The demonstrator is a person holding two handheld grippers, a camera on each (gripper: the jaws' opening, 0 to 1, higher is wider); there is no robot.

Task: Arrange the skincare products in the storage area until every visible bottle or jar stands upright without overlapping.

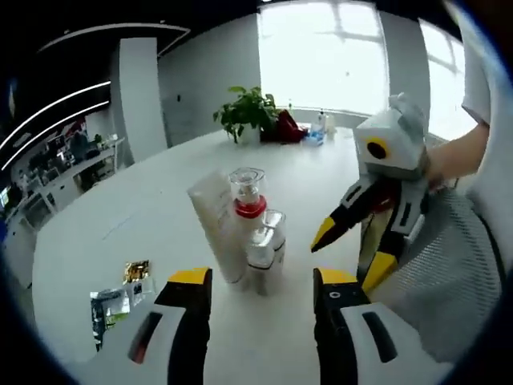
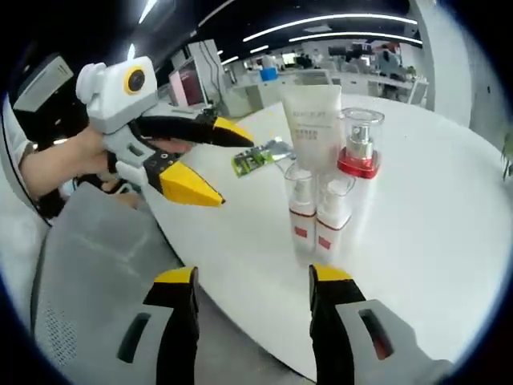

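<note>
Four products stand upright in a tight cluster on the bench (image 2: 449, 241), just ahead of both grippers: a white tube (image 2: 312, 127), a red-collared pump bottle (image 2: 358, 144) and two small spray bottles (image 2: 302, 210) (image 2: 331, 218). They touch or nearly touch, and none lies over another.

Left gripper (image 1: 260, 282): jaws wide, holding nothing, cluster straight ahead between them. Right gripper (image 2: 252, 279): jaws wide, empty, spray bottles just beyond the tips.

Judgement: the arrangement looks at or near its final state. Risk: any further push into so close a group could tip one spray bottle into the others, the tall tube being least stable.

Surroundings: sachets (image 1: 120, 297) lie left of the left gripper, apart from the cluster. A grey mesh chair (image 2: 104, 265) sits beside the bench edge. A plant (image 1: 246, 111) stands far beyond. Nothing obstructs either approach except the opposite gripper.
</note>
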